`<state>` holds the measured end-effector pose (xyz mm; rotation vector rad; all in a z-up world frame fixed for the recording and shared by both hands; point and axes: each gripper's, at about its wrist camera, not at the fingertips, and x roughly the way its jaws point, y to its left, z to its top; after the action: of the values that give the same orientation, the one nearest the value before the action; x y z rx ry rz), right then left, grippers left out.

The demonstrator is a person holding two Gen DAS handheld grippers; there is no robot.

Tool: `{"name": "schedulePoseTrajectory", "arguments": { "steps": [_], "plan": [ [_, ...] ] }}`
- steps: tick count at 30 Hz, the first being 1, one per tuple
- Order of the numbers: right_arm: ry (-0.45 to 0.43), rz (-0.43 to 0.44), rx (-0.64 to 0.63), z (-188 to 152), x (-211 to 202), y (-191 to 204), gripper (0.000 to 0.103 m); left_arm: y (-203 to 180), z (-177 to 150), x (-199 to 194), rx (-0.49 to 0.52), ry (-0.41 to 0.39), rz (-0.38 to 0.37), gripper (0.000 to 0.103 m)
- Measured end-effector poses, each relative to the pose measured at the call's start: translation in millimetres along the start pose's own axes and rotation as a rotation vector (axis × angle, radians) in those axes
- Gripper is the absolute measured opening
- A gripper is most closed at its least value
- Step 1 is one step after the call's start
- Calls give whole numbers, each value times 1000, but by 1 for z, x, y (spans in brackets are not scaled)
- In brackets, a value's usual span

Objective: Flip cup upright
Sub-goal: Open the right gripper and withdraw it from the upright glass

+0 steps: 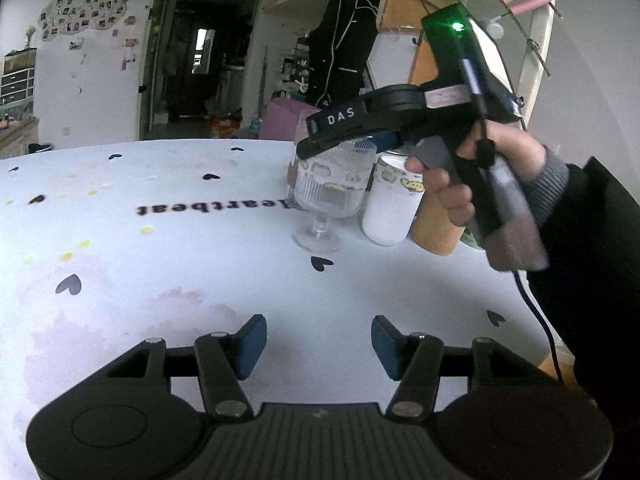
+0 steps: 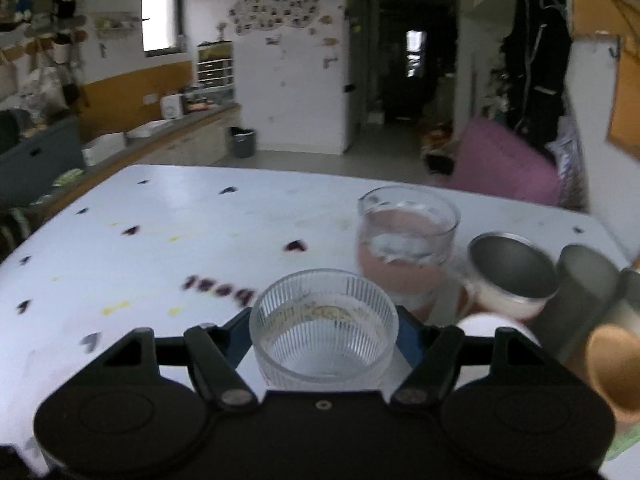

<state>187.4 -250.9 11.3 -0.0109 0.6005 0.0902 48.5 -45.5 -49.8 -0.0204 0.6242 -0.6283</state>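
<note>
The left gripper (image 1: pixel 319 344) hovers low over the white heart-printed tablecloth (image 1: pixel 168 240), its blue-padded fingers apart and holding nothing. Beyond it, the ribbed clear stemmed glass cup (image 2: pixel 324 328) stands upright on its foot on the cloth, mouth up, with the right gripper (image 2: pixel 324 334) closed on its bowl from both sides. Just behind the cup stand a white cartoon-printed tumbler (image 1: pixel 394 200), a clear glass of pinkish liquid (image 2: pixel 406 240) and a tan wooden cup (image 1: pixel 436 224).
</note>
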Motion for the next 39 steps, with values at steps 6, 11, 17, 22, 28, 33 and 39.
{"name": "schedulePoseTrajectory", "arguments": {
  "steps": [6, 11, 17, 22, 28, 33, 39],
  "plan": [
    [-21, -29, 18, 3, 7, -6, 73, 4, 1, 2, -14, -1, 5, 58],
    [-28, -30, 17, 0, 4, -5, 79, 4, 1, 1, -23, -12, 22, 58],
    [-94, -43, 20, 1, -21, -6, 87, 5, 7, -1, -28, -34, 51, 59],
    [-165, -17, 54, -11, -65, -12, 90, 5, 15, -6, -27, -66, 86, 60],
    [-226, -39, 54, -49, -122, -18, 94, -3, 22, -19, 0, -126, 165, 78],
    [-261, -42, 100, -79, -155, -23, 96, -15, 28, -30, 10, -169, 188, 84],
    [-289, -65, 141, -108, -181, -29, 99, -29, 27, -37, 20, -197, 208, 95]
  ]
}}
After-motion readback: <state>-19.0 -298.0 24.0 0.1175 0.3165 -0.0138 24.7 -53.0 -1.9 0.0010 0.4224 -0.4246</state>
